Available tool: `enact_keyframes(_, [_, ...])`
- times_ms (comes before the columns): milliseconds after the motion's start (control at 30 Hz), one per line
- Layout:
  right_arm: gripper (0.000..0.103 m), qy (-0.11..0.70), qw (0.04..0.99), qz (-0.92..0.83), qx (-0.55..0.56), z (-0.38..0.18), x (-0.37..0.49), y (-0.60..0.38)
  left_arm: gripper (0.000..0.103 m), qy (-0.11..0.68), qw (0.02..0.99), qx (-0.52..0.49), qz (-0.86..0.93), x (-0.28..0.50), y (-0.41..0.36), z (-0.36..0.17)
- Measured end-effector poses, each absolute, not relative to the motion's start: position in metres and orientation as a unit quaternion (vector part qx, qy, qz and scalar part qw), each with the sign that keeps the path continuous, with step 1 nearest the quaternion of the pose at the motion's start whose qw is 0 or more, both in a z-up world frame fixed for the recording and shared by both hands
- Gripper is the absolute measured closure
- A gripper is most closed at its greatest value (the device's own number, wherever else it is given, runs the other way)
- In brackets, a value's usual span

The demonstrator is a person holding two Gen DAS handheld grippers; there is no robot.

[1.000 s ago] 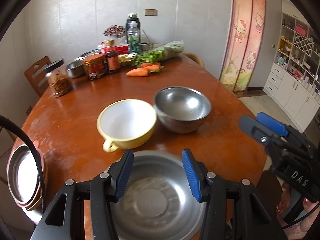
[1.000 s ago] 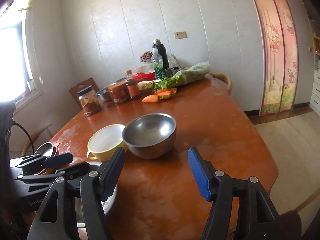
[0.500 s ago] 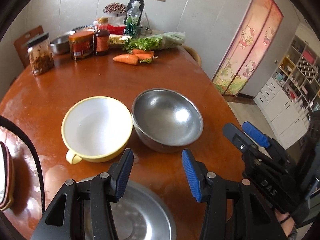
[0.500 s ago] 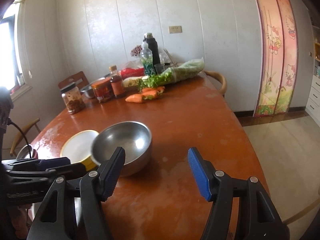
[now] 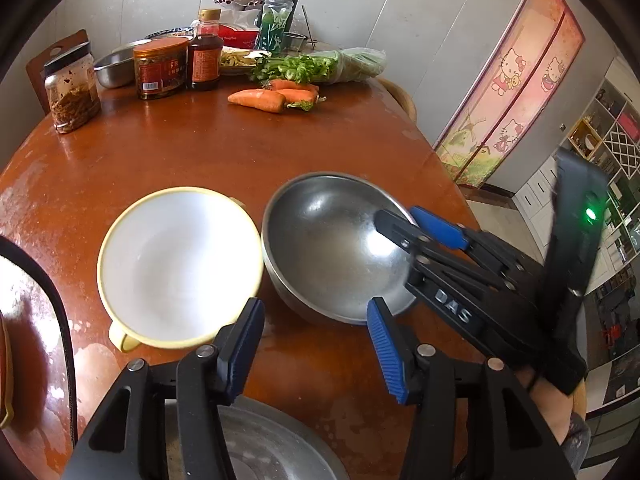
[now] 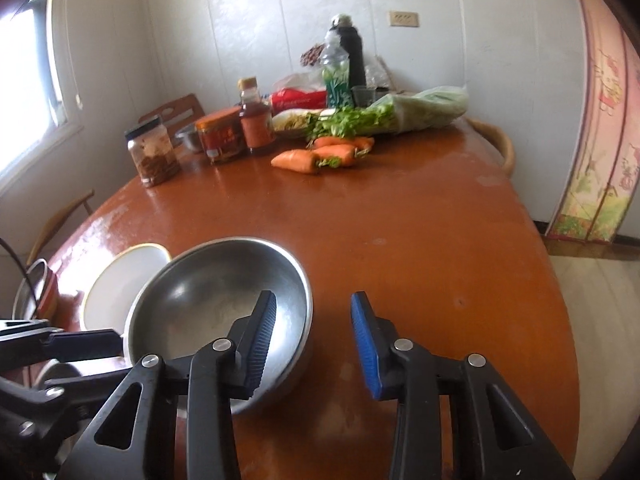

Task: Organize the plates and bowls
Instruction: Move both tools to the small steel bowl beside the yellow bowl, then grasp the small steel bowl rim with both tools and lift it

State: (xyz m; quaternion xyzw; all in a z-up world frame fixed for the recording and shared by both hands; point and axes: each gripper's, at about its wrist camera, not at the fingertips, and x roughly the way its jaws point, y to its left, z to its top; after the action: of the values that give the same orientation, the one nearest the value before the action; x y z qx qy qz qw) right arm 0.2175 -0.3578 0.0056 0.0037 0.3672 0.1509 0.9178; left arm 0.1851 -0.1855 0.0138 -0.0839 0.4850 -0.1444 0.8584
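A steel bowl [image 5: 324,240] sits on the round wooden table beside a yellow bowl with a white inside and a handle [image 5: 176,264]. My left gripper [image 5: 316,340] is open and empty, just short of both bowls, above a steel plate [image 5: 264,448]. My right gripper [image 6: 314,336] is open and straddles the steel bowl's [image 6: 212,300] right rim, one finger inside and one outside; it also shows in the left wrist view [image 5: 408,220]. The yellow bowl [image 6: 120,280] lies left of it.
Stacked plates [image 6: 38,296] sit at the table's left edge. At the far side are carrots [image 5: 272,96], bagged greens [image 5: 320,66], jars [image 5: 72,88], bottles [image 5: 206,52] and a small steel bowl [image 5: 114,66]. Chairs stand around the table [image 5: 180,152].
Both grippers moved forward toward the bowls. The right gripper came over the steel bowl's rim. The steel plate slid to the bottom of the left view.
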Motion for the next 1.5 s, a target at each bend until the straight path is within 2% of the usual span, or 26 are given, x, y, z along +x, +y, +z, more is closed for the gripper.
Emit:
enact_keyframes(67, [0.064,0.367,0.916,0.163,0.002,0.003,0.227,-0.355,0.046,0.486,0.858,-0.087,-0.143,0.187,-0.184,0.013])
enact_keyframes(300, [0.074,0.373,0.907,0.196,-0.003,-0.006,0.239,-0.347,0.046,0.497,0.850,-0.092,-0.148,0.194,-0.187,0.006])
enact_keyframes(633, [0.074,0.394,0.893,0.215,0.026,-0.013,0.206,-0.353,0.046,0.525,0.833,-0.081,-0.158,0.198,-0.190,-0.008])
enact_keyframes(867, [0.074,0.399,0.891,0.199,0.088,-0.011,0.175,-0.366,0.047,0.535,0.820,-0.088,-0.185,0.196,-0.194,-0.015])
enact_keyframes(967, [0.074,0.401,0.892,0.183,0.106,-0.011,0.167,-0.370,0.048,0.525,0.824,-0.081,-0.194,0.194,-0.196,-0.015])
enact_keyframes(1100, [0.074,0.409,0.885,0.168,0.147,-0.016,0.163,-0.379,0.055,0.517,0.831,-0.068,-0.194,0.190,-0.199,-0.013])
enact_keyframes(1500, [0.073,0.407,0.880,0.164,0.178,-0.006,0.148,-0.376,0.055,0.489,0.850,-0.054,-0.188,0.176,-0.191,0.003])
